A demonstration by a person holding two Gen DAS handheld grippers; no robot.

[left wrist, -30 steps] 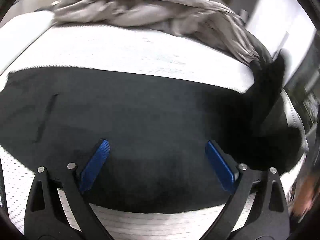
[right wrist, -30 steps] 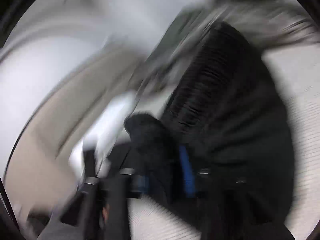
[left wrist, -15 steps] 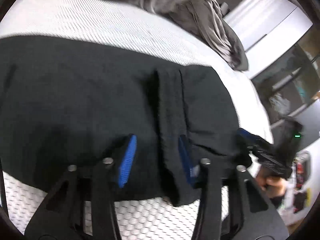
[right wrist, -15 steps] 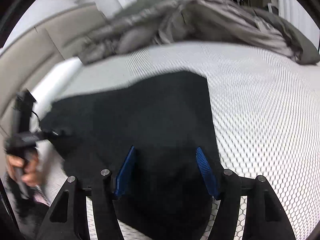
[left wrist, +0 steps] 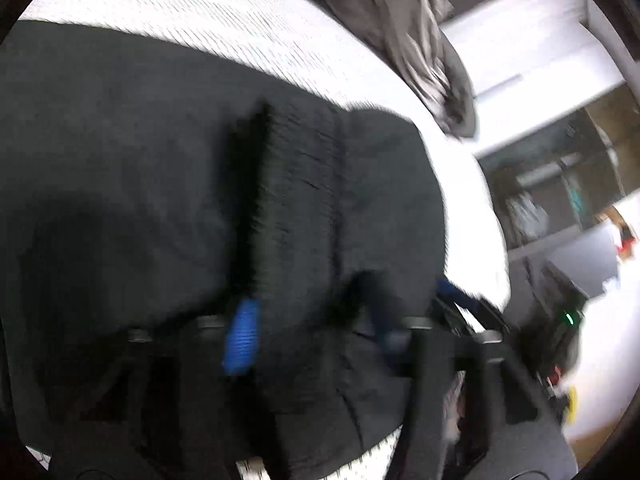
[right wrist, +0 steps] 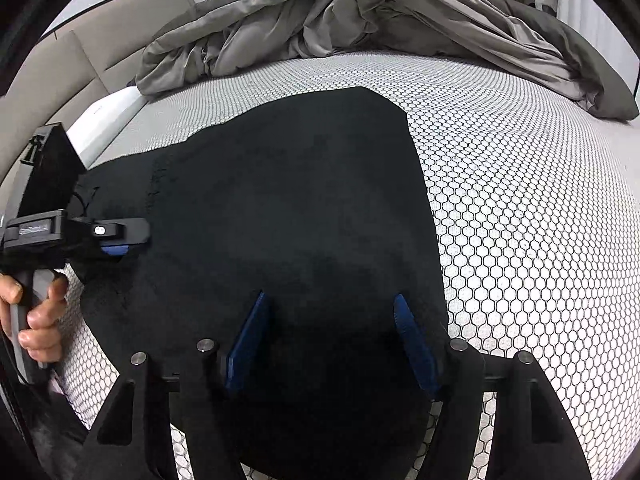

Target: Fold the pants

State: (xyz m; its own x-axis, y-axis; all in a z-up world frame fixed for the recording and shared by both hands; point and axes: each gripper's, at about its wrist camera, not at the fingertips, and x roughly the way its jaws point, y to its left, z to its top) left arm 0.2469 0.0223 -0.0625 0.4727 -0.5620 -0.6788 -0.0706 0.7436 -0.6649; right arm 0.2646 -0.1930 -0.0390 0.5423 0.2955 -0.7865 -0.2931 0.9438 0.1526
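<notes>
The black pants (right wrist: 288, 200) lie folded flat on the white honeycomb mattress (right wrist: 520, 208). My right gripper (right wrist: 332, 340) is open, its blue pads just above the near part of the pants, holding nothing. My left gripper shows in the right wrist view (right wrist: 120, 240) at the pants' left edge, low on the cloth. In the blurred left wrist view, the left gripper (left wrist: 312, 332) has its blue pads apart over a raised fold of the pants (left wrist: 296, 184); cloth lies between them, but whether it is held is unclear.
A rumpled grey duvet (right wrist: 360, 20) lies across the far side of the mattress. A beige headboard (right wrist: 80, 64) is at the left. Shelves and room clutter (left wrist: 560, 184) lie beyond the bed's right edge in the left wrist view.
The right gripper let go of the pants and opened over them, now holding still. The left gripper narrowed over a fold at the pants' edge and is still moving, blurred.
</notes>
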